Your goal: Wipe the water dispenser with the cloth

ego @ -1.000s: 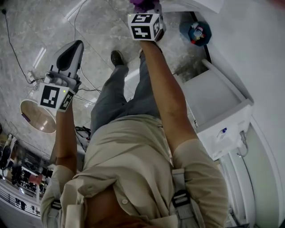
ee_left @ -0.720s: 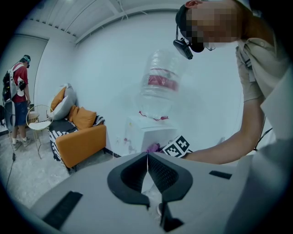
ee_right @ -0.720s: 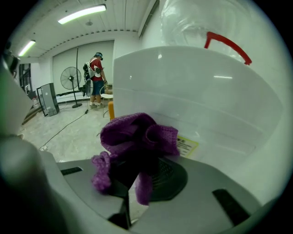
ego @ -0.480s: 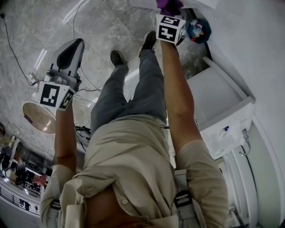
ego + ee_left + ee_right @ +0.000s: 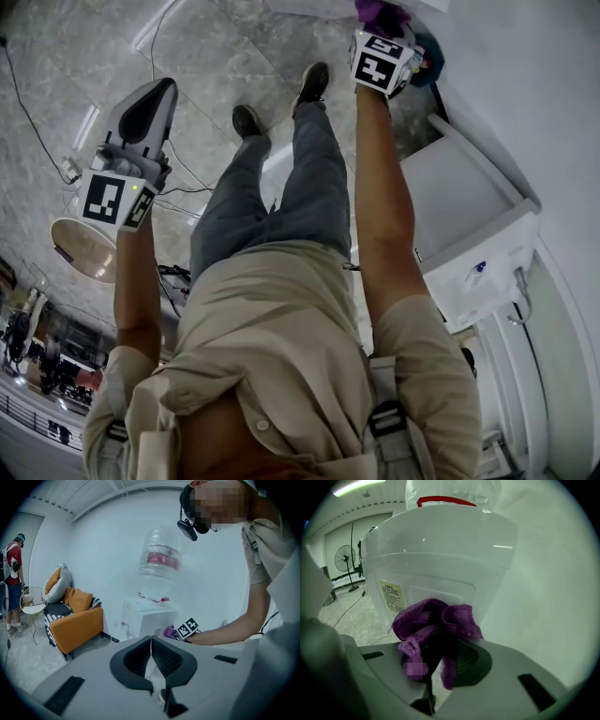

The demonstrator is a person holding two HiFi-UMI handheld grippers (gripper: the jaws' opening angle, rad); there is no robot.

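Observation:
The white water dispenser (image 5: 440,559) fills the right gripper view, its clear bottle (image 5: 450,494) on top and a yellow label (image 5: 391,597) on its side. My right gripper (image 5: 436,641) is shut on a bunched purple cloth (image 5: 436,618), which is very near the dispenser's side; I cannot tell if they touch. From the head view, that right gripper (image 5: 380,26) and the cloth (image 5: 377,9) are at the top, beyond the dispenser (image 5: 469,225). The left gripper (image 5: 165,89) hangs over the floor, shut and empty. In the left gripper view, the left gripper (image 5: 151,641) points at the distant dispenser (image 5: 145,616).
A blue bucket (image 5: 429,58) sits on the floor by the right gripper. A small round table (image 5: 80,248) and cables (image 5: 37,122) lie at the left. An orange sofa (image 5: 75,620) and a person in red (image 5: 11,573) are farther off. A fan (image 5: 344,559) stands beyond.
My right gripper has carried the purple cloth to the right, closer to the wall and the dispenser. The left gripper has stayed where it was.

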